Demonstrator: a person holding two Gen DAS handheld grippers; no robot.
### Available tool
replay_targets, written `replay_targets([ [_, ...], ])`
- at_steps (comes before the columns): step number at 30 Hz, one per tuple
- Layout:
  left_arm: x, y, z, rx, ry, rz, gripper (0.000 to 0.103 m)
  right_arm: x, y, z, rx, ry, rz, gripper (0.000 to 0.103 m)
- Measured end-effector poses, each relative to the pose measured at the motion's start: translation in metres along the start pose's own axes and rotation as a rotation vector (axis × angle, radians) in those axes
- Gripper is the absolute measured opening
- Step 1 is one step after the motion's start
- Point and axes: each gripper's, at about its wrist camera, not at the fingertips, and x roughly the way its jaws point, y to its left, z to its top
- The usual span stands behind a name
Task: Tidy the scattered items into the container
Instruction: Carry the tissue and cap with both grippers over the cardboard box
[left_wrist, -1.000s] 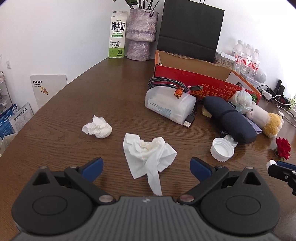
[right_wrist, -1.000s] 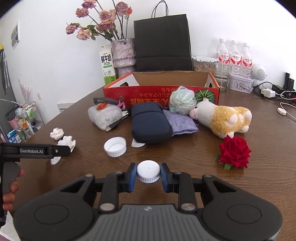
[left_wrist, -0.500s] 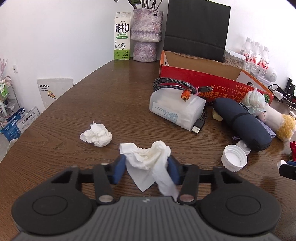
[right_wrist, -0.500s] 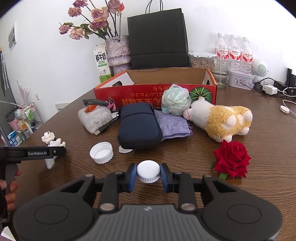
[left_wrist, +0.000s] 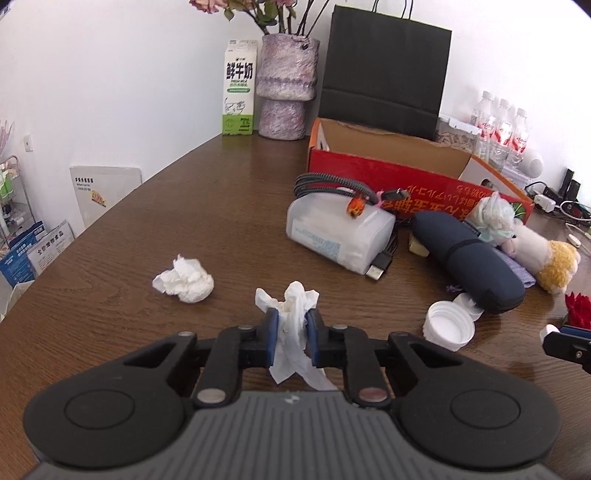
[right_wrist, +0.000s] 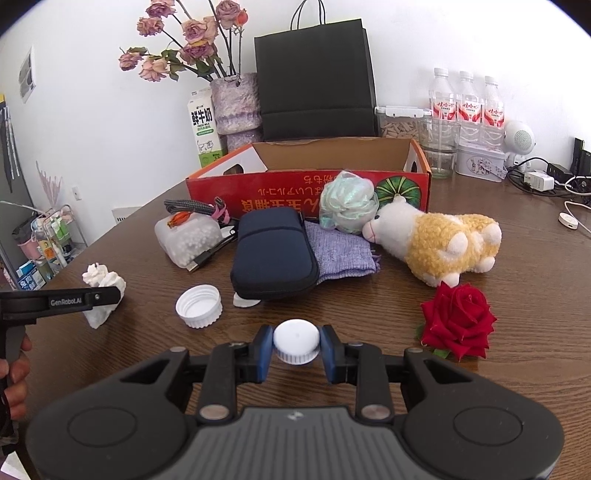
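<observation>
My left tongs (left_wrist: 290, 334) are pinched on a tissue (left_wrist: 291, 325), squeezed at its middle so the loose ends hang free and it won't slip out. My right tongs (right_wrist: 296, 345) clamp a white cap (right_wrist: 296, 341) across its ribbed rim, the only firm purchase on it. Both are loaded so one trip serves the box (right_wrist: 419, 173), which stands open at the table's far edge. Another tissue (left_wrist: 184, 280) lies toward the left edge, an upturned cap (right_wrist: 198, 305) mid-table beside the pouch (right_wrist: 273, 254). The sheep (right_wrist: 439, 240) and rose (right_wrist: 458, 319) wait nearer the right edge.
</observation>
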Motion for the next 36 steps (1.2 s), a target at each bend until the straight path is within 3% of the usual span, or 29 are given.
replay_targets([
  [9, -0.014, -0.018, 0.04, 0.017, -0.127, -0.08, 0.017, -0.002, 0.002, 0.034, -0.042, -0.096, -0.006, 0.027],
  [19, -0.014, -0.056, 0.092, 0.056, -0.262, -0.168, 0.017, 0.0, -0.003, 0.101, -0.068, -0.248, -0.006, 0.027],
  [26, 0.006, -0.082, 0.128, 0.02, -0.322, -0.221, 0.017, 0.012, -0.005, 0.146, -0.063, -0.336, -0.004, 0.027],
  [36, 0.055, -0.089, 0.163, -0.045, -0.337, -0.229, 0.017, 0.065, -0.022, 0.19, -0.045, -0.347, -0.019, 0.027],
])
